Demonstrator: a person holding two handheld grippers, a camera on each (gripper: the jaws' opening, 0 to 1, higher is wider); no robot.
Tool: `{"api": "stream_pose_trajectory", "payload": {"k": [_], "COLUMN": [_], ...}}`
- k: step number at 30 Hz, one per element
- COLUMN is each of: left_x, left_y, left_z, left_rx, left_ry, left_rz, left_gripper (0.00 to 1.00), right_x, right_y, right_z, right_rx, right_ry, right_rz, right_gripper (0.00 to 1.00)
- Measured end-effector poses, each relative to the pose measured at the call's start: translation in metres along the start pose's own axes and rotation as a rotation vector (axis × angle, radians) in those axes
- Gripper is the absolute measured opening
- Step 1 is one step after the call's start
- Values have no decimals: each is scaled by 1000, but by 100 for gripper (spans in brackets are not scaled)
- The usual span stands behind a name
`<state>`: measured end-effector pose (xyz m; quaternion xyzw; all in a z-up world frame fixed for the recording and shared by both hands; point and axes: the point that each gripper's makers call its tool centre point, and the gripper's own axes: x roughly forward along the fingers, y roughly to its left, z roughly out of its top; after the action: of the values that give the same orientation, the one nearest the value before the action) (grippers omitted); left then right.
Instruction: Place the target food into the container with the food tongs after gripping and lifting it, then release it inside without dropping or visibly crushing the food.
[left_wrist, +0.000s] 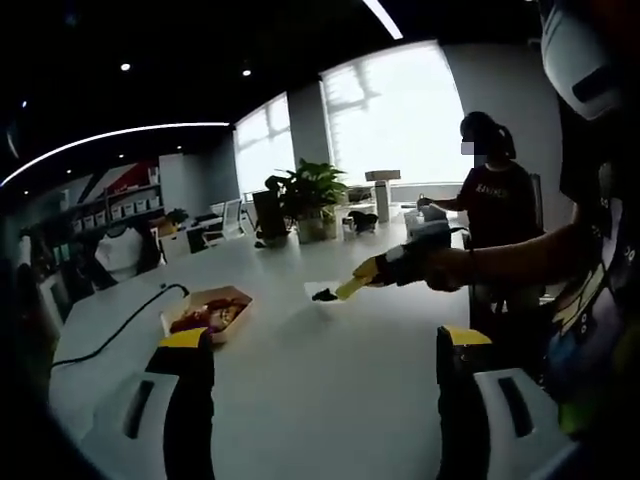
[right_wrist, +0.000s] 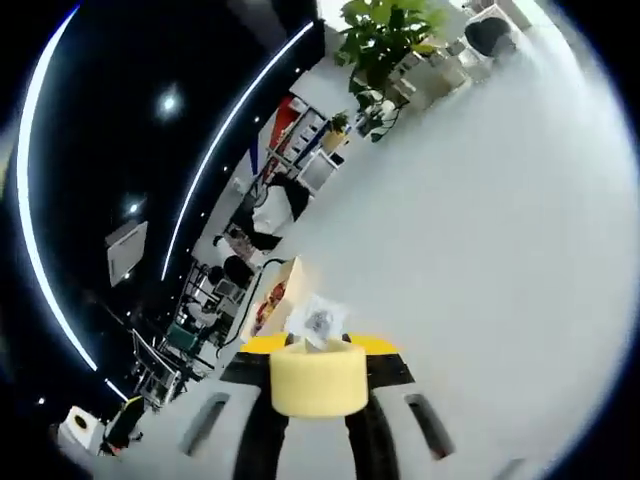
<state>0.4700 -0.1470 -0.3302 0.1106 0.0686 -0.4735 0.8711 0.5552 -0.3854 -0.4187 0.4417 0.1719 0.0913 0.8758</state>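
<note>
two black jaws with yellow tips rise from the bottom of the left gripper view, standing wide apart with nothing between them; this is the left gripper (left_wrist: 325, 345). beyond them on the white table (left_wrist: 330, 390) sits a cardboard food tray (left_wrist: 212, 310) holding red and yellowish food (left_wrist: 205, 318). further right the right gripper (left_wrist: 400, 265) holds yellow tongs (left_wrist: 345, 288) with dark tips above the table; whether they pinch anything i cannot tell. in the right gripper view the jaws clamp the pale yellow tongs (right_wrist: 320, 378), with a crumpled clear wrapper (right_wrist: 318, 322) just ahead and the tray (right_wrist: 272, 297) beside it.
</note>
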Motion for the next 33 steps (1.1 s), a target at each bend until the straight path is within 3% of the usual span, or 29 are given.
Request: {"api": "stream_pose_trajectory", "payload": {"k": [1,4,13,15,18,21,25,28,29,33], "left_x": [0,1,4,5,6,7,8,7,7,7], "left_y": [0,-1,-2,-2,-2,-2,-4,-5,-5,-6], "left_z": [0,0,3,4,4,3,4,4,4,3], "left_rx": [2,2,4,11,6,7,8,3,3,2], "left_ry": [1,4,-7,-6,-9,-8,-9,-14,-13,-9], "left_rz": [-2,-4,-7,-7,-10,-11,-13,-12,-12,-12], "left_gripper": [98,98,98,98,98,98,98,98,98,98], "right_x": [0,0,-2,-3,-6,-8,-5,4,6,23], "right_y": [-6,-19,-39,-36,-29,-34,-6,10,12,14], "right_z": [7,20,41,47,50,54,58,47,47,29], "right_rx": [2,127,204,184,43,-97,-381,-560,-595,-753], "right_ry": [-20,-59,-112,-119,-101,-81,-52,32,34,176], "right_rz": [-22,-51,-119,-104,-113,-197,-151,-118,-119,-89], "right_gripper": [15,15,15,16,16,17,17,18,18,19]}}
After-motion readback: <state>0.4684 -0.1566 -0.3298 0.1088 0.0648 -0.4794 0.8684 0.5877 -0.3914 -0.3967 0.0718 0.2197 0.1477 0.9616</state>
